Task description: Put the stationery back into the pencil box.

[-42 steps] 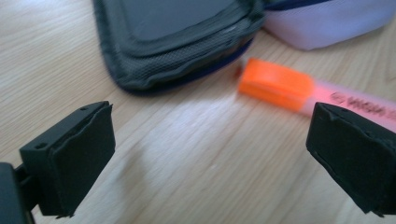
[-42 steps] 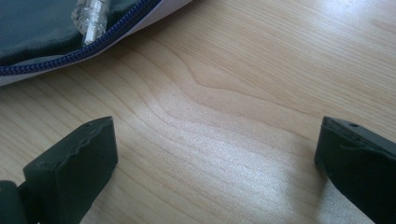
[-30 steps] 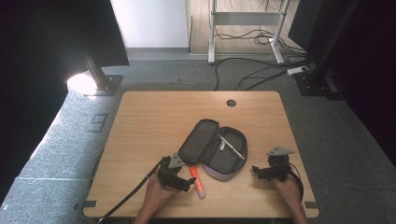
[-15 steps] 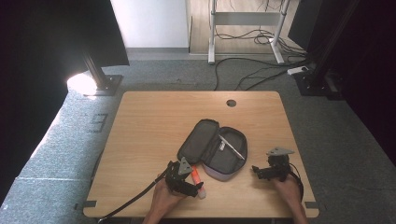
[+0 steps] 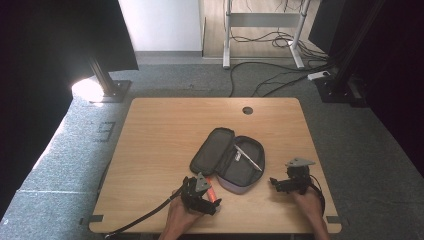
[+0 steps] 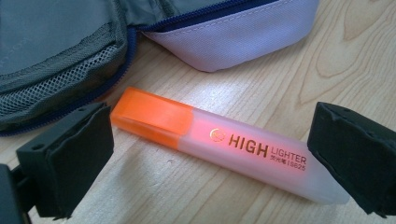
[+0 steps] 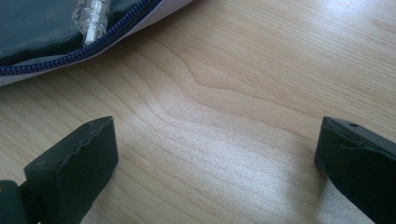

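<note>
1. Orange highlighter (image 6: pixel 224 149) lies flat on the wooden table (image 5: pixel 160 145), just beside the open pencil case (image 5: pixel 230 160), near its front edge.
2. Left gripper (image 5: pixel 212 197) is low over the highlighter w/ jaws spread wide, one each side of it, not touching; likely lined up to pinch it.
3. Right gripper (image 5: pixel 274 183) rests on bare wood to the right of the case, jaws apart, holding nothing; prob. waiting.
4. Case lid is folded back, a clear pen (image 7: pixel 91 16) inside, so there's room to drop the highlighter in.

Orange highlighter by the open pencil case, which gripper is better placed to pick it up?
Left. The left gripper has its open jaws either side of the highlighter. The right gripper, also open, sits over bare table beyond the pencil case.
</note>
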The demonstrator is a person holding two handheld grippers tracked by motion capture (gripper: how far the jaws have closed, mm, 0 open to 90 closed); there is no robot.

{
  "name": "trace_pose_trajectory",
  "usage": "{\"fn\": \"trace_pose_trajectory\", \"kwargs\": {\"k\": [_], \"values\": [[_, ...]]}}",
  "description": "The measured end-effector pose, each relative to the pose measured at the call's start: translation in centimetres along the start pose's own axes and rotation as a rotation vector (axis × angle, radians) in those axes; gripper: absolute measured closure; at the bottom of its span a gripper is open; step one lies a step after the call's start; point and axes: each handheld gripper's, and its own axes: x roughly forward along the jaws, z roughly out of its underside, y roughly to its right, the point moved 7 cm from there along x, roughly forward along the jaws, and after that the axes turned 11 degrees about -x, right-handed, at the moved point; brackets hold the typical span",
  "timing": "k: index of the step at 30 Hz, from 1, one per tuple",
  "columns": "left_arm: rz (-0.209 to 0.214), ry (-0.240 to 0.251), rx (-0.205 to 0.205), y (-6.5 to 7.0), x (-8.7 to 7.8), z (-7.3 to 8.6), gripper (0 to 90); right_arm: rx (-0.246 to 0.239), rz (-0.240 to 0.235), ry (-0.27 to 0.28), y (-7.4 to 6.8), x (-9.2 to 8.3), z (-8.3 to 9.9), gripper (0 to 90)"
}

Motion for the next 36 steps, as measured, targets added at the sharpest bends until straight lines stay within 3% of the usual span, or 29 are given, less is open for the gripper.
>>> {"fn": "trace_pose_trajectory", "kwargs": {"k": [9,20,26,36], "values": [[-0.002,-0.006,-0.015,0.4,0.4,0.2,0.9,-0.004,-0.001,0.001,0.0,0.0,0.0,0.0],[-0.082,-0.065,0.002,-0.4,0.1,1.0,1.7,-0.009,-0.007,0.001,-0.1,0.0,0.0,0.0],[-0.071,-0.062,-0.022,-1.1,-0.3,1.3,7.2,-0.011,-0.009,0.002,-0.1,0.0,0.0,0.0],[-0.038,-0.052,-0.051,-2.9,-1.1,1.5,23.6,-0.011,-0.009,0.002,-0.1,0.0,0.0,0.0]]}}
